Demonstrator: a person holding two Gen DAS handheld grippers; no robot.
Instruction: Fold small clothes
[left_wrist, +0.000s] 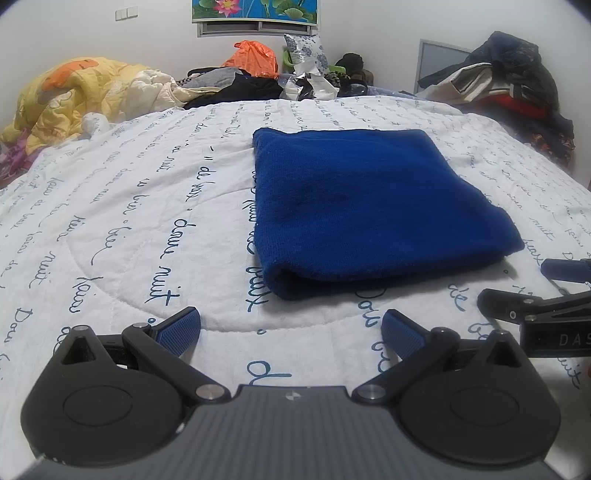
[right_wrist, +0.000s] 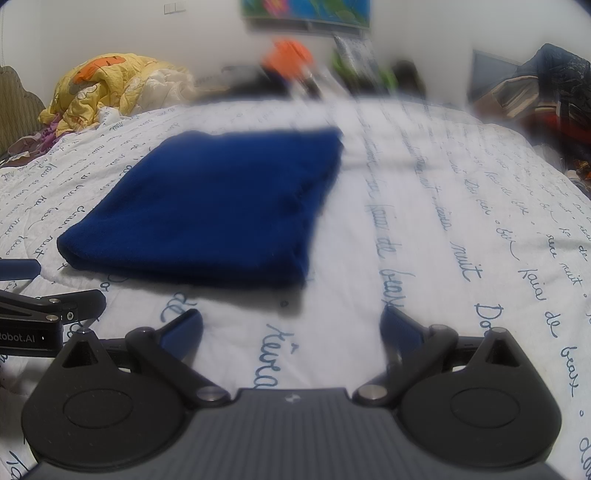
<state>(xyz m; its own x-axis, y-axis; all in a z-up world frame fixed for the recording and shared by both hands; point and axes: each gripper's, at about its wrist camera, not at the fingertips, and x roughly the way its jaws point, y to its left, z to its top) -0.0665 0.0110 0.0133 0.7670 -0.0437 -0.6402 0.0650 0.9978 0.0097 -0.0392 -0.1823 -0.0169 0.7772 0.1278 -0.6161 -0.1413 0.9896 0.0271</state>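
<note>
While both tools hang low over the bed, the blue folded garment (left_wrist: 373, 210) lies flat on the white quilt (left_wrist: 129, 206) printed with blue handwriting, and everything else is best placed against it. Ahead of the left gripper (left_wrist: 291, 328) and slightly to its right, the garment sits apart from the fingertips, its rounded folded edge nearest them with a strip of bare quilt between. That gripper's jaws stand spread wide and hold nothing. From the right wrist view, the garment (right_wrist: 218, 206) lies ahead and to the left of the right gripper (right_wrist: 293, 326), likewise not touched; this gripper's jaws are also parted and empty, though the view is smeared with blur. Each tool shows at the edge of the other's view, just beside the garment's near corner. Beyond the garment's far edge, a crumpled yellow blanket (left_wrist: 70, 96) sits off to the left, and a pile of dark clothes (left_wrist: 517, 81) off to the right.
</note>
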